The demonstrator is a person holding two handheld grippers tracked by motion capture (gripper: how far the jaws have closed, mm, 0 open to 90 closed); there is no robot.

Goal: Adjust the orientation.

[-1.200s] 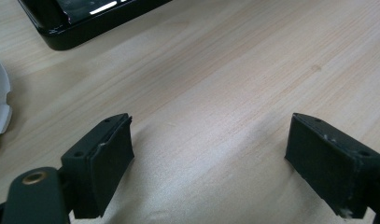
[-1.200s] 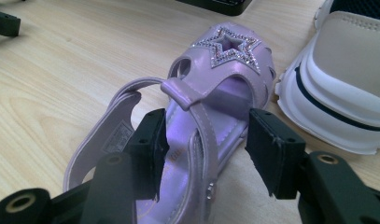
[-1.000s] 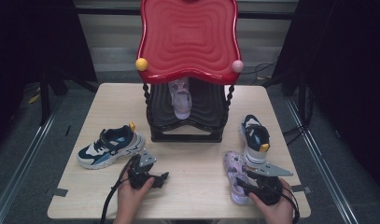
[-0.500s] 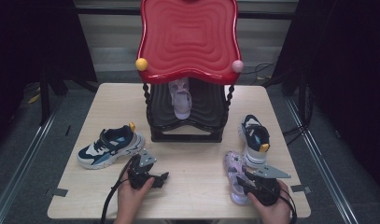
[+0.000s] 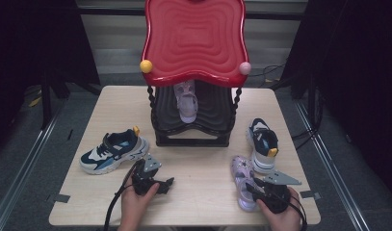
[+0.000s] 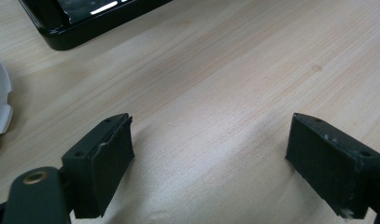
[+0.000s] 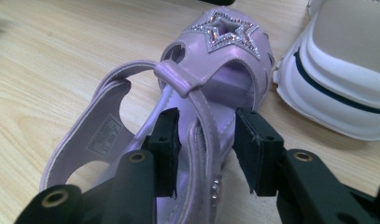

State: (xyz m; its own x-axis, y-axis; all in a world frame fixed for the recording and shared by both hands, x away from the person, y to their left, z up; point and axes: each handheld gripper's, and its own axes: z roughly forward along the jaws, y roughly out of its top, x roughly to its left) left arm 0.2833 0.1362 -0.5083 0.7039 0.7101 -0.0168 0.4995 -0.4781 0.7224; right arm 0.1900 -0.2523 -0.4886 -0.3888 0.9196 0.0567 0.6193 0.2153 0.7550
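Both tongs sit low at the near edge of the counter (image 5: pixel 111 110), one in each hand. Right tongs (image 7: pixel 204 149), at about 5 o'clock on the counter, have their jaws partly open and set either side of the heel strap of a lilac sandal (image 7: pixel 187 93); the jaws bracket the strap, but whether they press on it I cannot tell. That sandal lies flat, its star-trimmed toe pointing toward 12 o'clock, and a white-soled sneaker (image 7: pixel 337 79) sits just beside it toward 1 o'clock.

Left tongs (image 6: pixel 211 158), at about 7 o'clock, gape wide over bare wood and hold nothing.

Farther out, a blue and white sneaker (image 5: pixel 114 153) lies on its sole at 9 o'clock. A black stand (image 5: pixel 193 120) with a wavy red top (image 5: pixel 193 41) rises at 12 o'clock, a second lilac sandal (image 5: pixel 186 101) resting on its lower tier, toe toward the near edge.
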